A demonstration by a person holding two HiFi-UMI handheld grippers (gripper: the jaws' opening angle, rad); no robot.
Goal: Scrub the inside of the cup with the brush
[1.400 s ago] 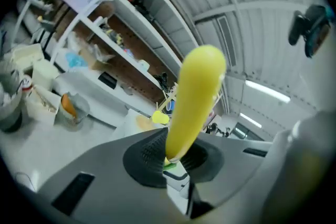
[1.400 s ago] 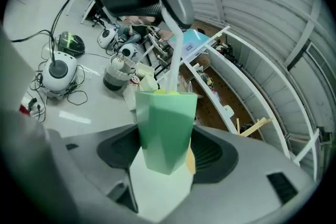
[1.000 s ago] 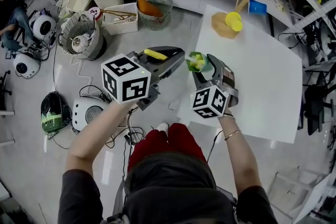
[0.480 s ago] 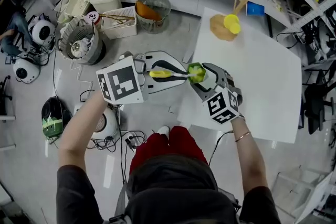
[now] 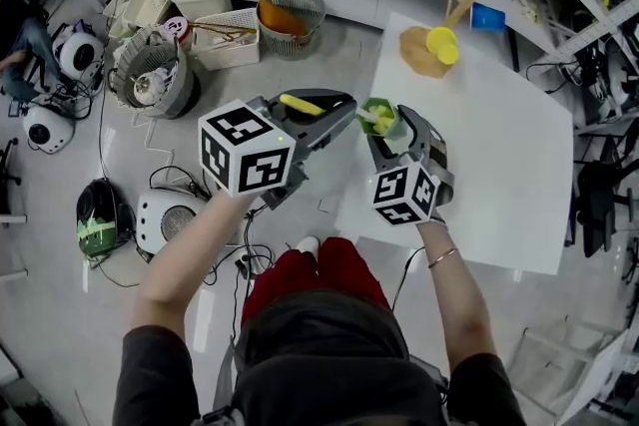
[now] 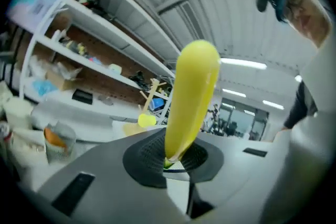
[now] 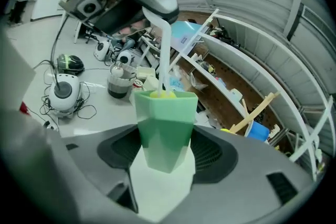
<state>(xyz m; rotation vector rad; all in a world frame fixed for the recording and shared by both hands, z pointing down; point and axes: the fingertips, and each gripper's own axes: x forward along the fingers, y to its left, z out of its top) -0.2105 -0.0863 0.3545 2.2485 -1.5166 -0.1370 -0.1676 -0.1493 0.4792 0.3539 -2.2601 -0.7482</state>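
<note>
A green faceted cup [image 5: 379,117] is clamped between the jaws of my right gripper [image 5: 385,129], held in the air off the white table's left edge. In the right gripper view the cup [image 7: 165,127] stands upright with its mouth open toward the top. My left gripper [image 5: 337,107] is shut on the yellow handle [image 5: 299,104] of a brush. That handle [image 6: 191,96] sticks up from the jaws in the left gripper view. The brush's white stem [image 7: 164,52] runs down into the cup, and its yellow head [image 7: 163,94] sits inside the rim.
The white table [image 5: 499,145] lies to the right, carrying a wooden stand with a yellow cup [image 5: 442,41] and a blue box [image 5: 489,13]. Baskets and bins [image 5: 294,15] crowd the floor at upper left. Cables and round devices [image 5: 168,213] lie at the left.
The left gripper has rolled and lifted, so the brush handle now angles down into the cup from the left instead of lying level. The cup has shifted slightly up and its gripper turned.
</note>
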